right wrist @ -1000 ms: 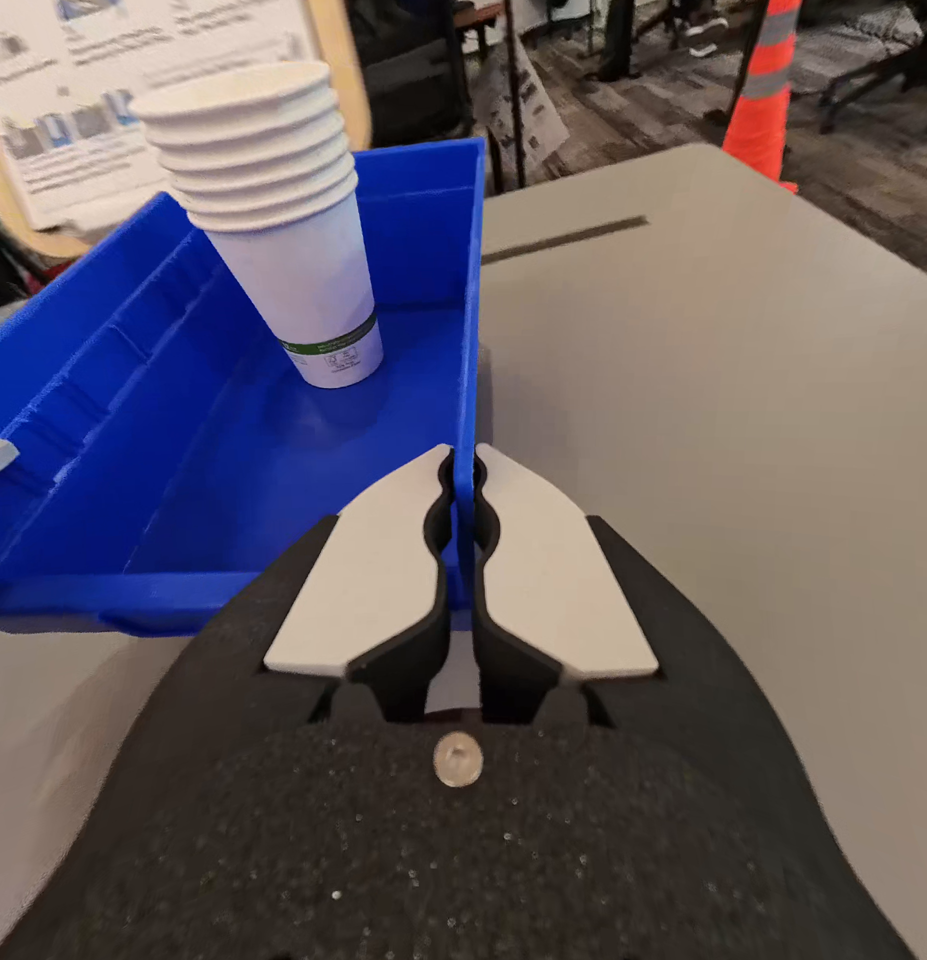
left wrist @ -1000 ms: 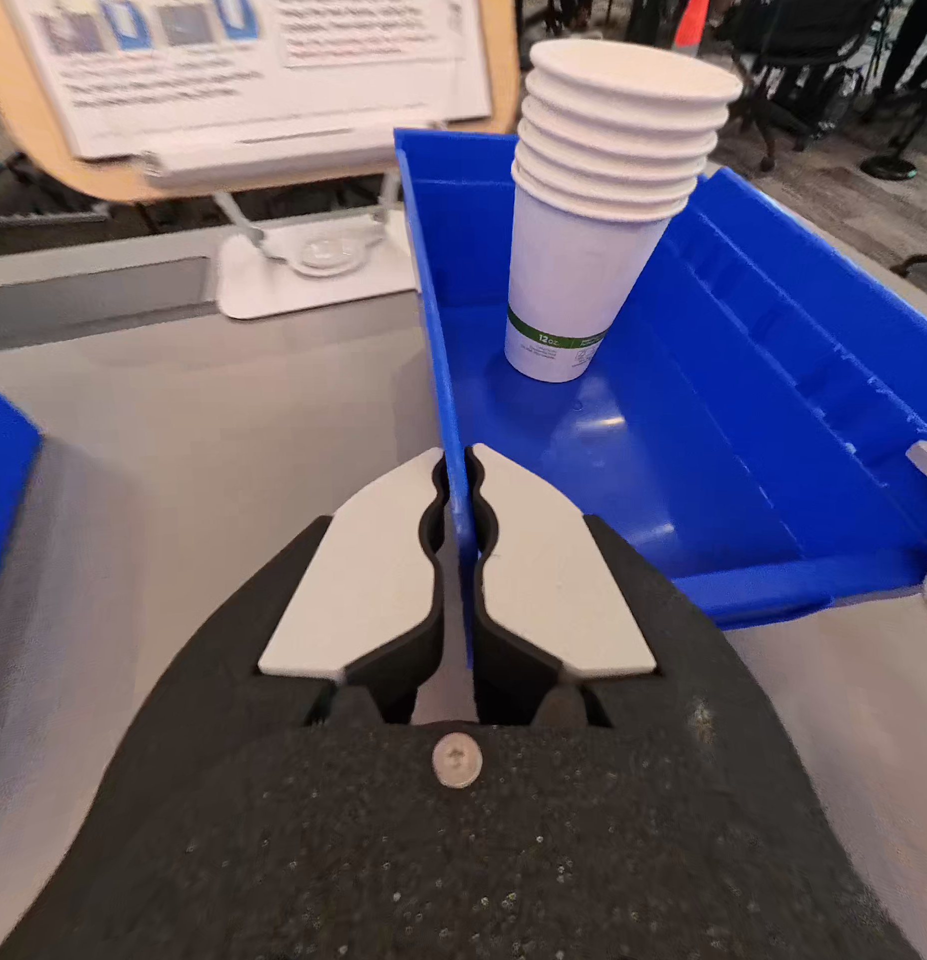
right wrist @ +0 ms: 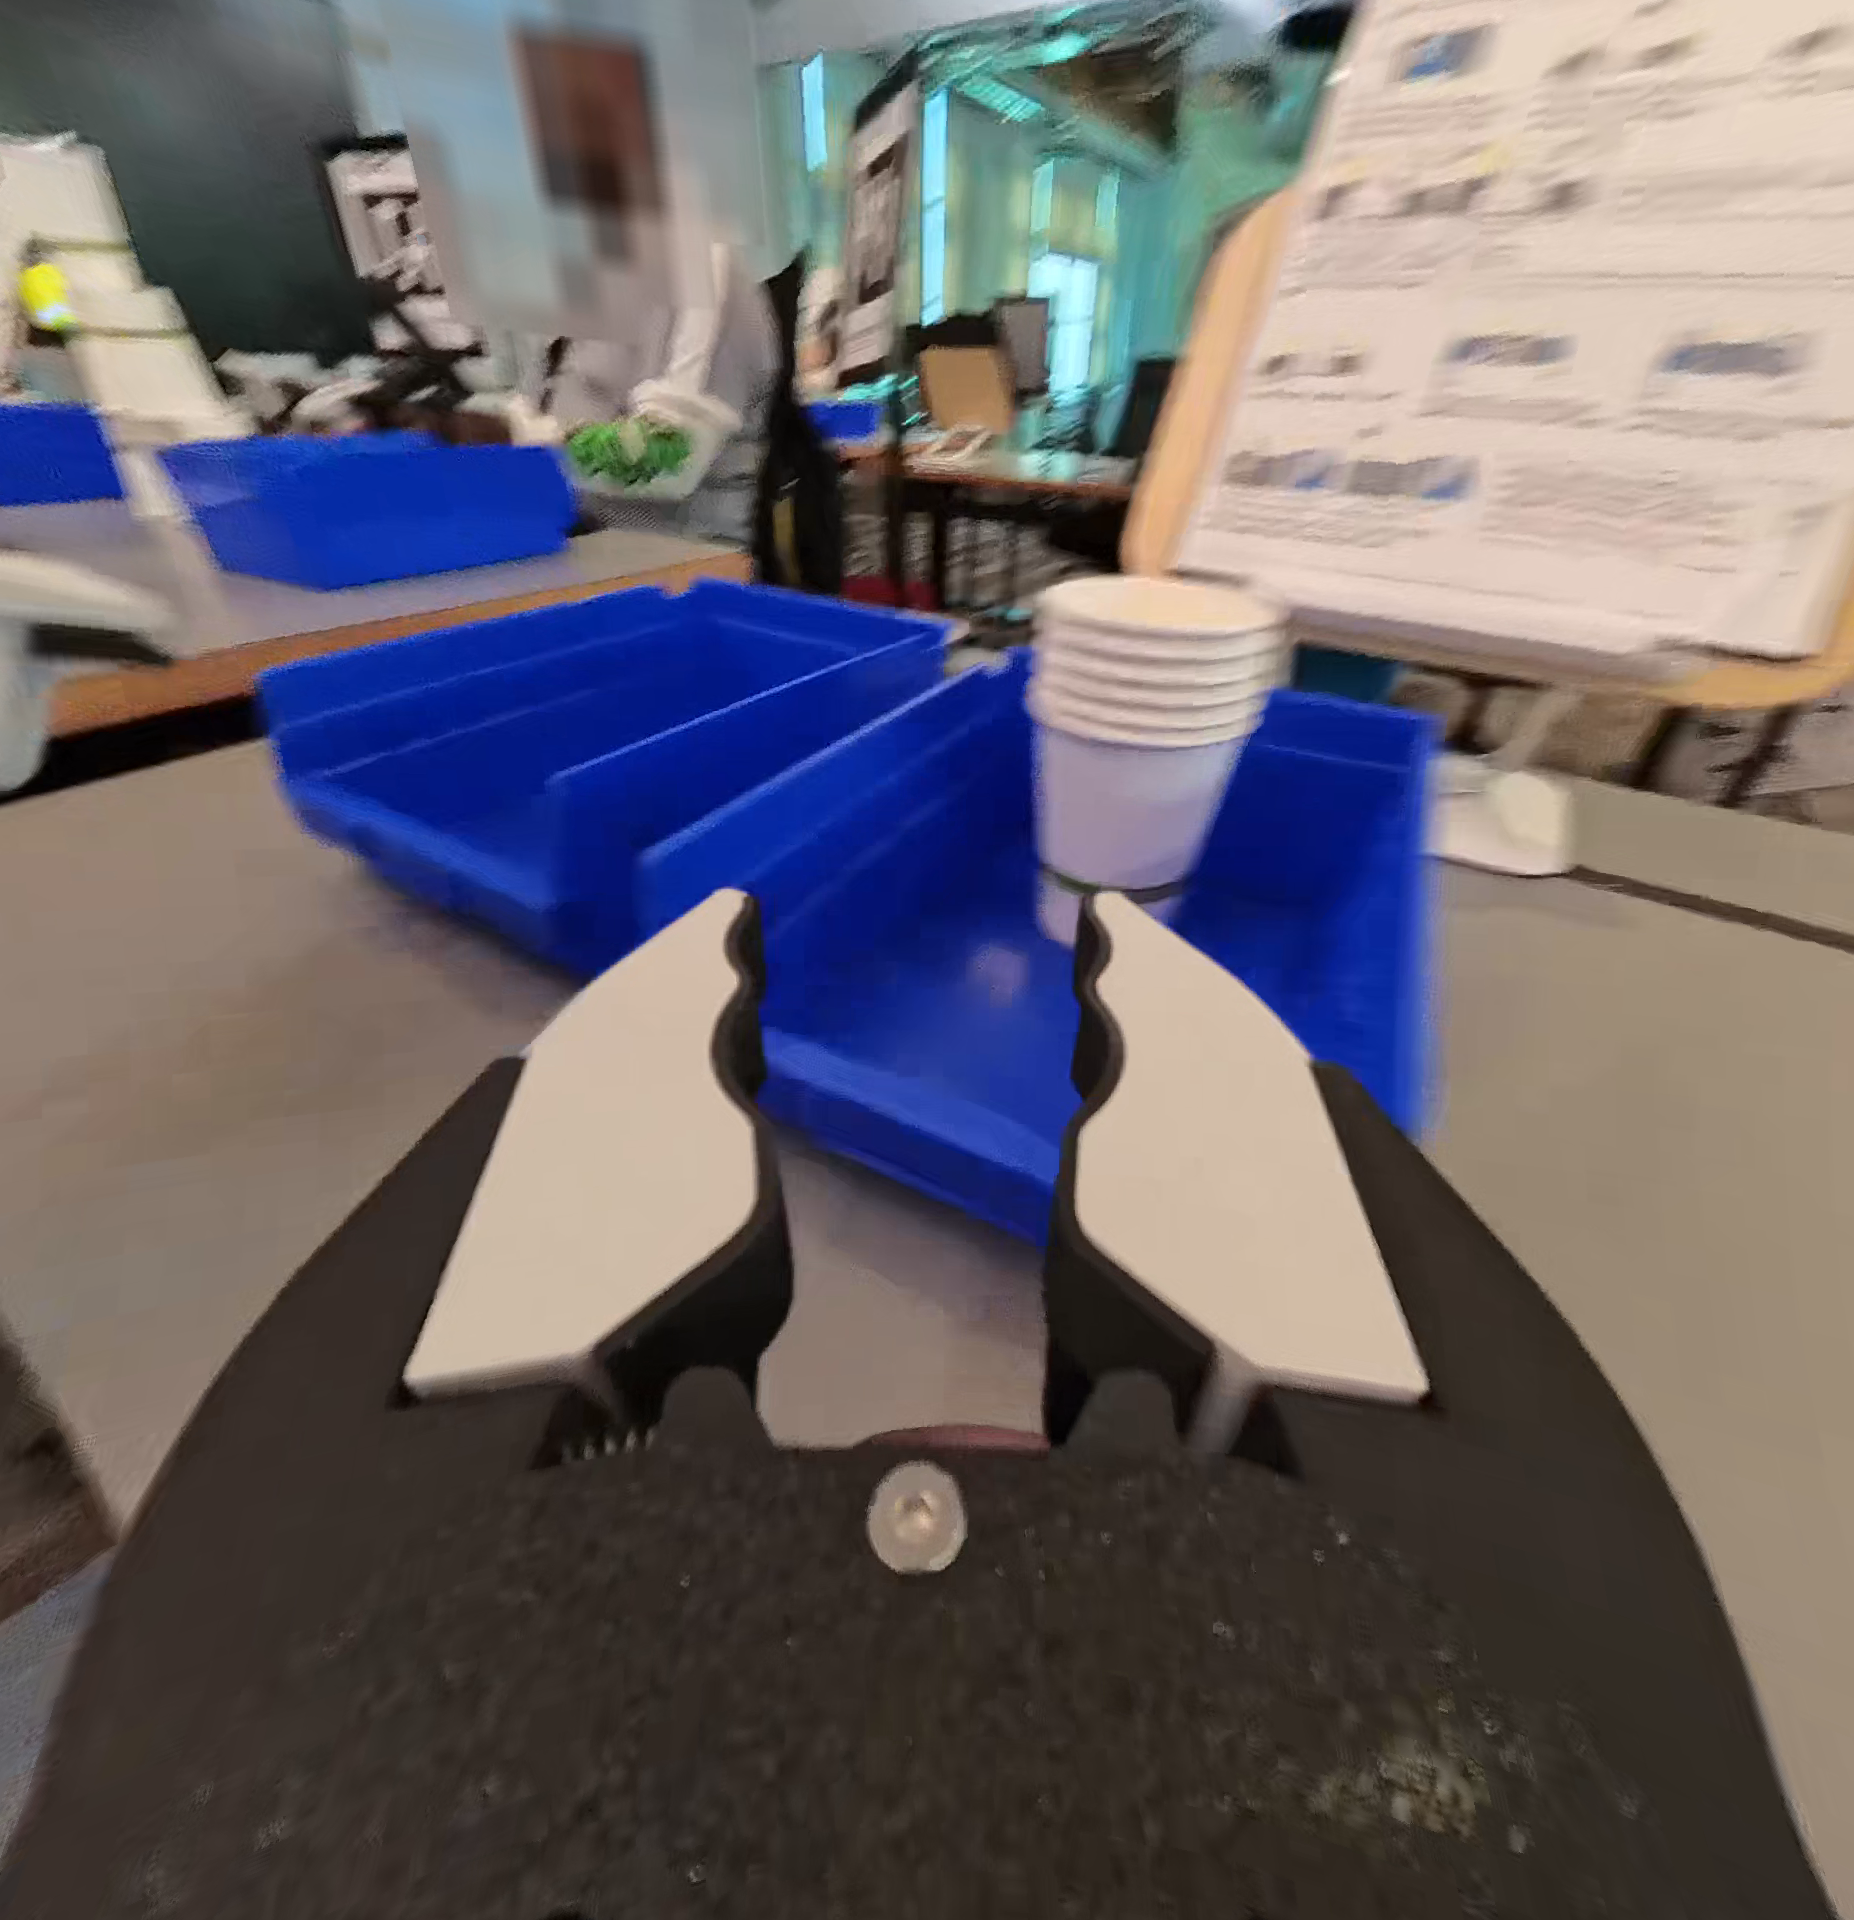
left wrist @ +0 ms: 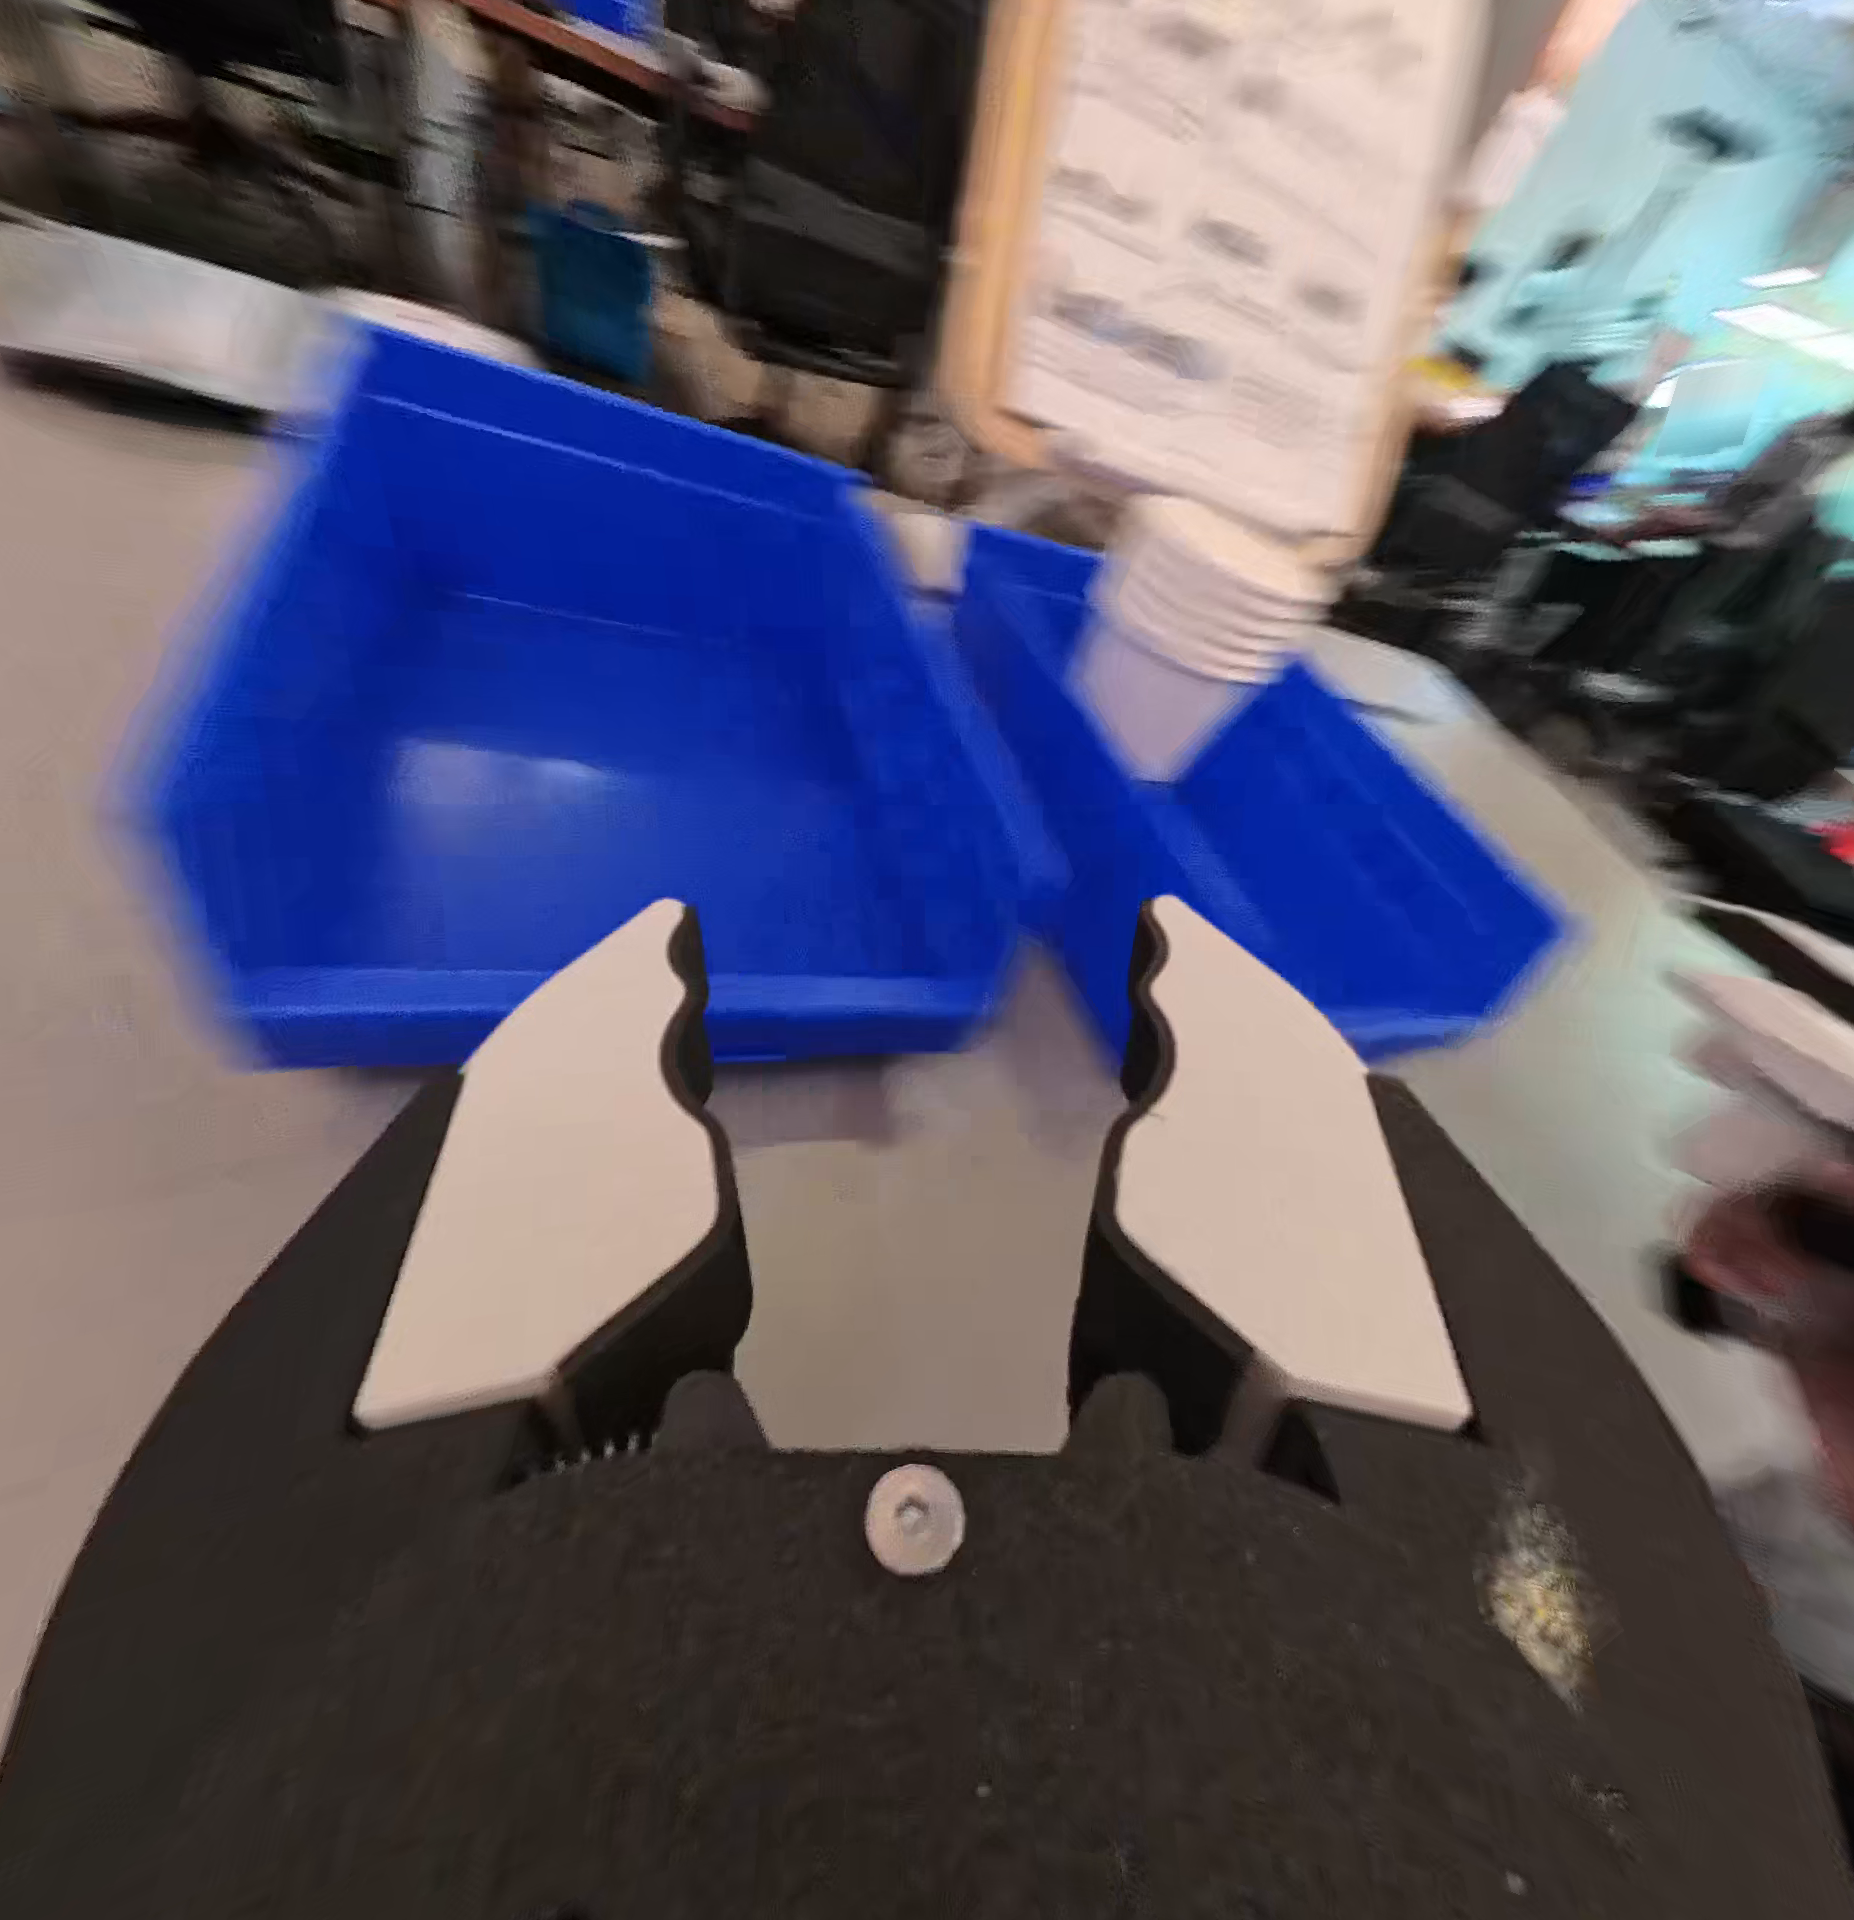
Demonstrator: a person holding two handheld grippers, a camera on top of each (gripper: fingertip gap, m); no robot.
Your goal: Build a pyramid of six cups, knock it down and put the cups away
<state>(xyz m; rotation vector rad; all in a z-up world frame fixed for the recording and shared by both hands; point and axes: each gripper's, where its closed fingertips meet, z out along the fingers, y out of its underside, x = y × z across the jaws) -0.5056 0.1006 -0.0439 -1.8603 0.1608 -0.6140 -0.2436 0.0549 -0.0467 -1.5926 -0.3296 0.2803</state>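
moved: both grippers have let go of the bin walls and pulled back.
left gripper (left wrist: 918, 992): jaws apart, empty, facing 2 bins.
right gripper (right wrist: 912, 997): jaws apart, empty.
cups (right wrist: 1151, 727): nested stack upright in the bin (right wrist: 902, 1122) ahead, likely stored.
table (right wrist: 227, 987): below both grippers.

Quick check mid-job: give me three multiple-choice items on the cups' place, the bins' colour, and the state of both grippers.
1. Where is the cup stack?
A. bare table
B. inside a bin
C. in a gripper

2. What colour are the bins?
A. red
B. grey
C. blue

3. How are the left gripper and right gripper?
A. both open
B. both shut
C. one shut on a cup

B: bin walls flank the stack.
C: both bins look blue.
A: clear gaps between fingers, nothing held.
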